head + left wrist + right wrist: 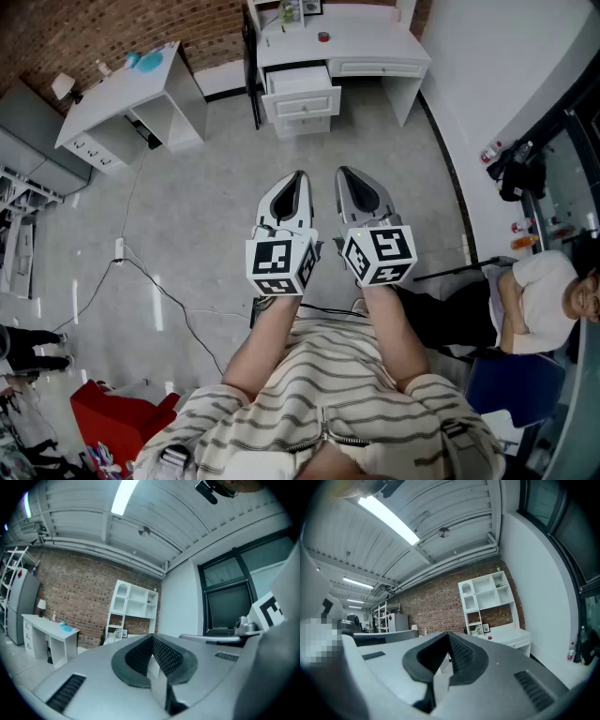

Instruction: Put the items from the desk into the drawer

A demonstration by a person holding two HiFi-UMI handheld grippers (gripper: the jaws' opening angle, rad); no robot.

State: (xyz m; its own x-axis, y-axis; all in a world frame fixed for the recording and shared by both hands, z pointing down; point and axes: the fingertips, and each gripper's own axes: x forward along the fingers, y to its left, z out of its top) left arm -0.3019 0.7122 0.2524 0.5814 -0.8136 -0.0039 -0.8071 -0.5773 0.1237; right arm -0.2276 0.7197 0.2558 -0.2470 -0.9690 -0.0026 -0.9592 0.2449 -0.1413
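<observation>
The white desk (375, 42) stands far ahead across the floor, its drawer (300, 82) pulled open. A small red item (323, 37) and a picture frame (291, 11) rest on the desktop. In the right gripper view the desk (506, 632), the red item (489, 638) and the frame (486, 628) appear small and distant. My left gripper (298, 178) and right gripper (345, 174) are held side by side in front of my body, level, aimed toward the desk. Both are shut with nothing between the jaws, as the left gripper (152, 639) and right gripper (449, 637) views confirm.
A second white desk (122, 84) with a blue item (145, 59) stands at the left by the brick wall. A cable (141, 272) trails over the floor. A red box (122, 412) sits near left. A seated person (544, 300) is at the right. A white shelf unit (485, 595) rises behind the desk.
</observation>
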